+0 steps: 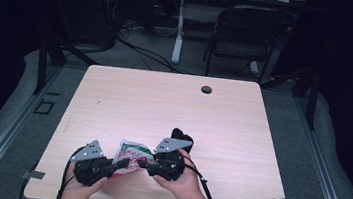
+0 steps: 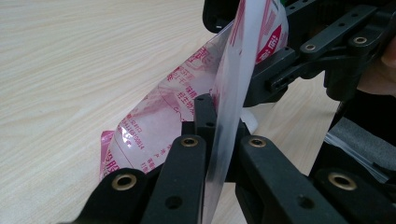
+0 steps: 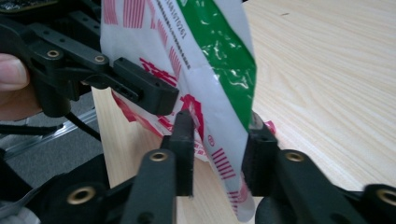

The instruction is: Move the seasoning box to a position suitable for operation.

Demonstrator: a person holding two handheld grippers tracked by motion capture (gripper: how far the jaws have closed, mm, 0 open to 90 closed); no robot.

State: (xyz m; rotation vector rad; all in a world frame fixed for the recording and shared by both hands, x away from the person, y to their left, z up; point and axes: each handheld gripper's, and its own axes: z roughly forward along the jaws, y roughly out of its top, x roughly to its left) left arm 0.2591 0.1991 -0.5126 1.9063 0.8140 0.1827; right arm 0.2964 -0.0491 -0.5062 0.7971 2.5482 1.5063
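High view: one plastic packet (image 1: 130, 155), two grippers, one table (image 1: 173, 109).

Lab, bare desk (image 1: 174, 104), folding chair (image 1: 245, 34), cables (image 1: 140, 50)

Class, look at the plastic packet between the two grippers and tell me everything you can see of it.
The packet is a thin, glossy plastic pouch, white with red print and a green patch, looking flat and creased. It is held up just above the near edge of the table. The left gripper is clamped on one edge. The right gripper has its jaws either side of another edge, not clearly pressing yet.
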